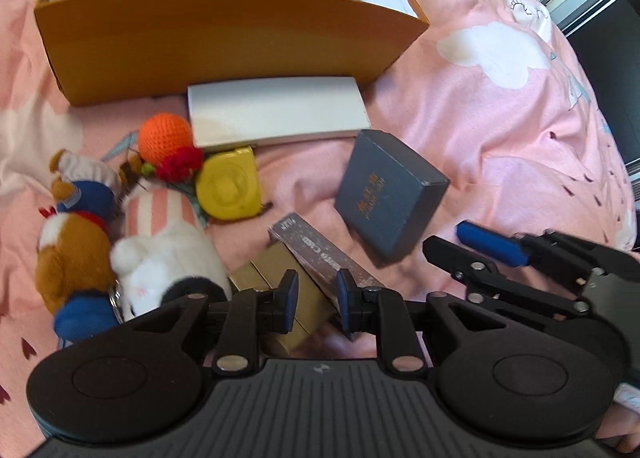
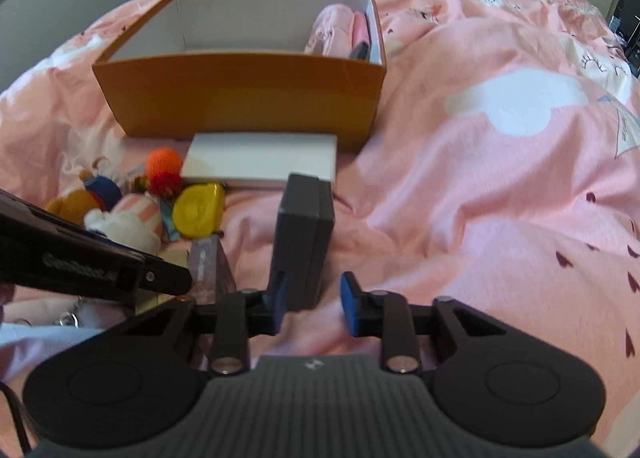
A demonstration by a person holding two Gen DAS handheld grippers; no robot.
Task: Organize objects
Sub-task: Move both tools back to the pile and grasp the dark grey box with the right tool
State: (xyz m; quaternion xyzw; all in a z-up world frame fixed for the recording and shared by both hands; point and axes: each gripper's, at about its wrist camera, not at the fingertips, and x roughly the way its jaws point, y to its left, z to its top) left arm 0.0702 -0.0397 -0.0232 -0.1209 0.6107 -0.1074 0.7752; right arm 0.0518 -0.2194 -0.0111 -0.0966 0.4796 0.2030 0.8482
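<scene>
Right wrist view: left gripper [image 2: 176, 282] body reads "GenRobot.AI". Right gripper [image 2: 312, 308] is spread, dark grey box [image 2: 304, 242] between its fingers on the bedspread [image 2: 480, 198]. Left gripper spread above silver carton. Orange box [image 2: 240, 98] holds pink pouch [image 2: 336, 32]

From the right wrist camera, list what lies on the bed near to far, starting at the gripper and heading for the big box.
Right gripper → dark grey box → flat white box → orange box, holding a pink pouch at its far right end.
</scene>
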